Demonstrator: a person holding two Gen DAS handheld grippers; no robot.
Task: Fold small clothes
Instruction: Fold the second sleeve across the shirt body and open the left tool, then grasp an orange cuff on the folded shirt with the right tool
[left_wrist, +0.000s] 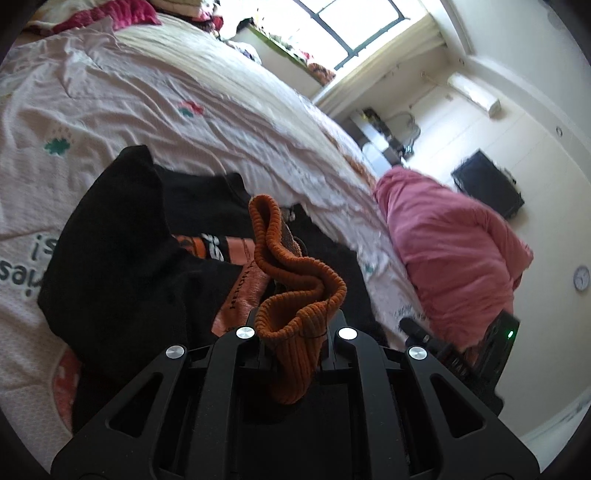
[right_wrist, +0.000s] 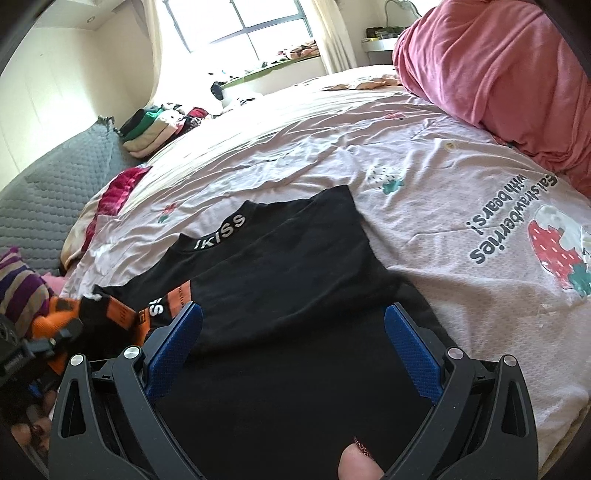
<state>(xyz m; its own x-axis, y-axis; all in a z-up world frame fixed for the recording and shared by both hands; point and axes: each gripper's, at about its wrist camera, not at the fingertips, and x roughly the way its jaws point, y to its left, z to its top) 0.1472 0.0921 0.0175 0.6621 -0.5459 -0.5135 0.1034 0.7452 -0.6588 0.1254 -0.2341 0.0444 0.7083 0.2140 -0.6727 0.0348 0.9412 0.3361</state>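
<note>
On the bed, over a pale pink bedsheet (right_wrist: 424, 177) with a strawberry print and grey letters, lies a black garment (right_wrist: 280, 266) with white letters on its neckband and an orange band across it. It is spread mostly flat, the neck turned toward the window (right_wrist: 255, 26).

The left gripper (left_wrist: 295, 332) is closed on an orange ribbed knit piece (left_wrist: 291, 280) — the fabric is pinched between the jaws, and it stands up in a curled loop in front of them. It looks like a cuff or a small hat; which one, I cannot tell. This orange piece hangs just above the black garment (left_wrist: 122, 236), near the orange band.

The right gripper (right_wrist: 293, 354) is open. Its two blue pads (right_wrist: 173, 350) stand wide apart over the lower part of the black garment, and nothing is pressed between them. Whether the pads touch the cloth, I cannot say. At the bottom edge of the right wrist view a fingertip (right_wrist: 360, 465) shows.

At the side of the bed is a big pink bundle of bedding (right_wrist: 498, 74). Farther away, near the window, a stack of folded clothes (right_wrist: 155, 129) rests at the edge of the bed, beside a grey quilted cover (right_wrist: 55, 192). A striped cloth (right_wrist: 22, 284) lies at the left edge of the right wrist view — next to it the left gripper with the orange knit piece is partly seen.
</note>
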